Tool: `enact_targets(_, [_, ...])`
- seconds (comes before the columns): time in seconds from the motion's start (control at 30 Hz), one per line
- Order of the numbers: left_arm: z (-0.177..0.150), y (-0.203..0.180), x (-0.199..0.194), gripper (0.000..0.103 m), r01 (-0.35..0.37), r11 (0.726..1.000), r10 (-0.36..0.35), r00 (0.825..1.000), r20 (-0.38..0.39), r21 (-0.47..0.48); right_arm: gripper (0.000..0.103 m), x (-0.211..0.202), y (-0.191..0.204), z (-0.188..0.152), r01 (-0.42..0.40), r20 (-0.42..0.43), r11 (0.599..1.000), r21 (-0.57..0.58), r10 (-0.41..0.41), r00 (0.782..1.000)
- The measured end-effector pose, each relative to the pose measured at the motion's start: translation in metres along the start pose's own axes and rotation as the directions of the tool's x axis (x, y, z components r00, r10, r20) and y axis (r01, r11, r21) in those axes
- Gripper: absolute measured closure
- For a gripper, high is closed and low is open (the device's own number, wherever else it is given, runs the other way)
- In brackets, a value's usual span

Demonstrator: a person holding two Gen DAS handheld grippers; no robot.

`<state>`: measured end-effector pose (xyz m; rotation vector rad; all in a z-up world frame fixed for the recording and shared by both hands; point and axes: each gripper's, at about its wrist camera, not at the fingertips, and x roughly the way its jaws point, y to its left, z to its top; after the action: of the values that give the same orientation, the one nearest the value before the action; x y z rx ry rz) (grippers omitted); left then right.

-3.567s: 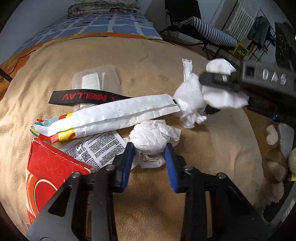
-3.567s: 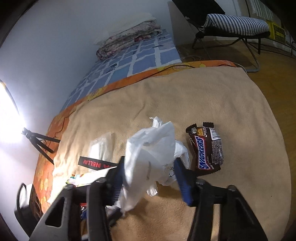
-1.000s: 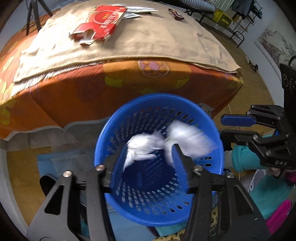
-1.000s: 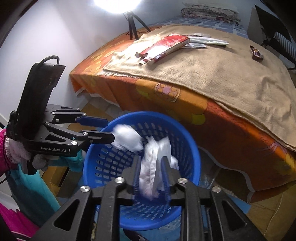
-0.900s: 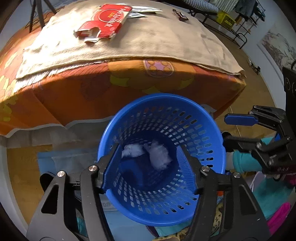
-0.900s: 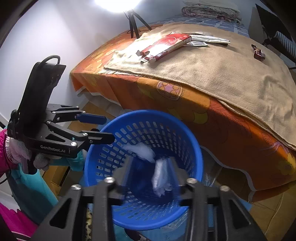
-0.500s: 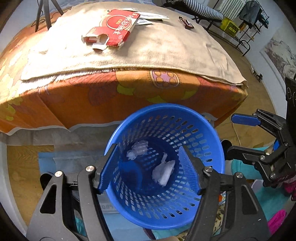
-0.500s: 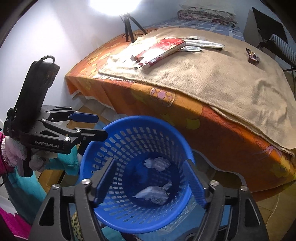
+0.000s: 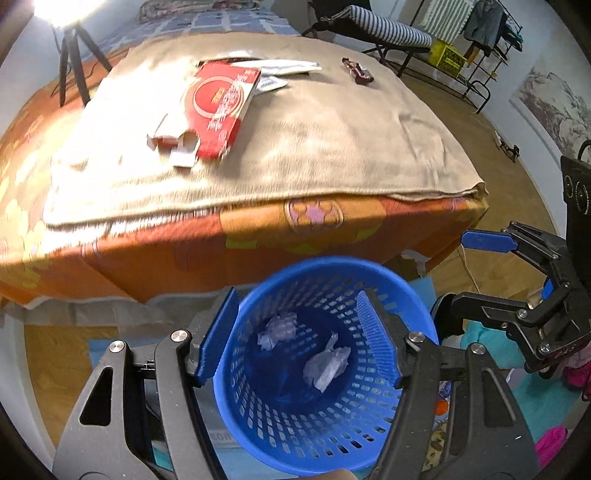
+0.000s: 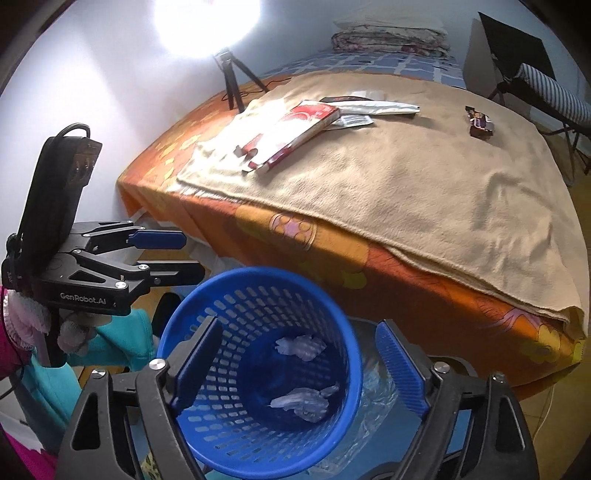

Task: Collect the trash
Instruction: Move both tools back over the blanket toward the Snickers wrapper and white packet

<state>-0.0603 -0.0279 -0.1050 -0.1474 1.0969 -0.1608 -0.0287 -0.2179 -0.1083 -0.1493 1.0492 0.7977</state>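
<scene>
Below the left claw [image 9: 295, 336] and right claw [image 10: 299, 373], both spread apart and empty, sits the bin [image 9: 369, 269] holding two paper wads [image 9: 327, 363]. Beyond, on the bed [image 10: 443, 206]: box [image 9: 221, 107], wrappers, probably a chocolate bar [image 10: 479, 121], awaiting collection.

light: bright lamp [image 10: 205, 27], glare top-left | blur: left view smeared | edges: fisheye-bent, dark corners

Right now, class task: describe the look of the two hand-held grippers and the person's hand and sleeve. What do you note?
Both are black angular frames with silver bolts and ribbed blue finger pads. The left hand-held gripper bears white "GenRobot.AI" lettering, a tall black block on top and a black cable. The right hand-held gripper matches. The hand wears a pale knit glove with a pink sleeve.
</scene>
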Motion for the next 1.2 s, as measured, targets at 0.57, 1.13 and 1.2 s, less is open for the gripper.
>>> enact_targets(0.57, [0.113,-0.013,-0.017,0.034,0.014,0.998,-0.024,0.988,0.152,0.067,0.014,-0.034,-0.034,0.072,0.028,0.116,0.998,0.064,-0.035,0.993])
enact_targets(1.13, [0.219,0.021,0.048,0.034,-0.042,0.999,0.038,0.989,0.142,0.030,0.014,-0.031,-0.128,0.169,0.173,0.156,0.971,0.167,-0.200,0.967])
enact_targets(1.2, [0.229,0.022,0.059,0.034,-0.061,0.997,0.054,0.989,0.138,0.046,0.014,-0.026,-0.138,0.180,0.180,0.156,0.967,0.180,-0.209,0.965])
